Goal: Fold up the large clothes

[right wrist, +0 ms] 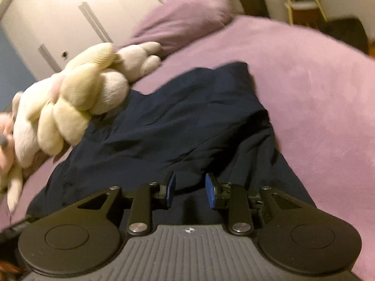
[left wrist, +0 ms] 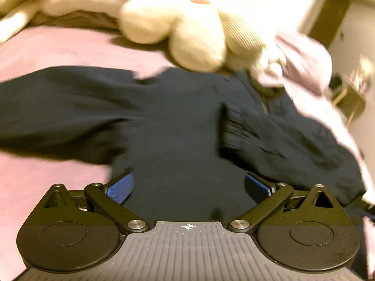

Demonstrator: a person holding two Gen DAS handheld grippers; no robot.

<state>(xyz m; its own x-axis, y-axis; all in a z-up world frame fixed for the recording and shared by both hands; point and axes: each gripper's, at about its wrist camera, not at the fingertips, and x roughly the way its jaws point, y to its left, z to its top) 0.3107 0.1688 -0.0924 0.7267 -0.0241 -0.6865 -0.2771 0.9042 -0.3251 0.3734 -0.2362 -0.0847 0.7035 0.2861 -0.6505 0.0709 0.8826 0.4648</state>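
The left gripper (left wrist: 187, 187) has its jaws spread wide, its two blue-padded fingers (left wrist: 120, 187) angled outward with nothing between them. The right gripper (right wrist: 190, 190) has its jaws much nearer together, with a clear gap between its blue fingers (right wrist: 210, 193), which stand nearly parallel and grip nothing. Both grippers point forward and slightly down, their black linkage arms splayed to either side.

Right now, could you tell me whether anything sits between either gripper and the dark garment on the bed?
Nothing visible does. The left gripper and right gripper both hover open directly over the navy garment. The cream plush toy lies along its far edge, possibly overlapping it, so it may hinder folding there.
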